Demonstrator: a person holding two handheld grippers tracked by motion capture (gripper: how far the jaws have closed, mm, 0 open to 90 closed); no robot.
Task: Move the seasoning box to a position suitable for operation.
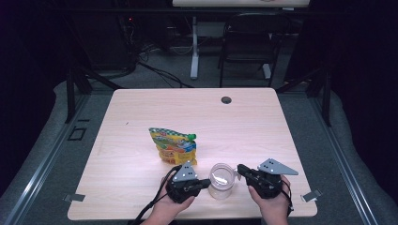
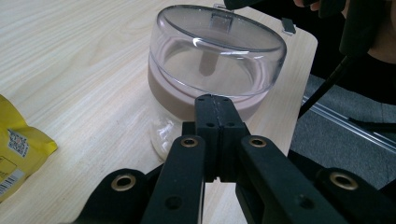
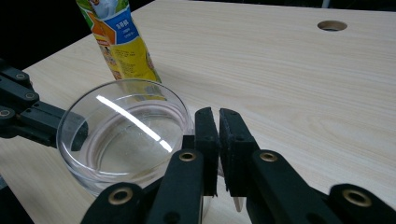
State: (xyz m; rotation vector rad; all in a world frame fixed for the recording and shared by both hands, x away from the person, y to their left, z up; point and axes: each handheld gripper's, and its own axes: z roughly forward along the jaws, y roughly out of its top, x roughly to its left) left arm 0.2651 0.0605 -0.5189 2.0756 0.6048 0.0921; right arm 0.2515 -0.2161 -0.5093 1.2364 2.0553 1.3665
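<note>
High view: left tongs and right tongs flank clear jar at counter front edge; snack pouch behind | Left gripper view: tongs together against jar's pink band | Right gripper view: tongs nearly together, pinching jar lid's tab.

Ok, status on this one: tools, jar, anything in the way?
Left tool shut, at jar side. Right tool nearly shut on lid tab. Snack pouch behind, clear.
</note>
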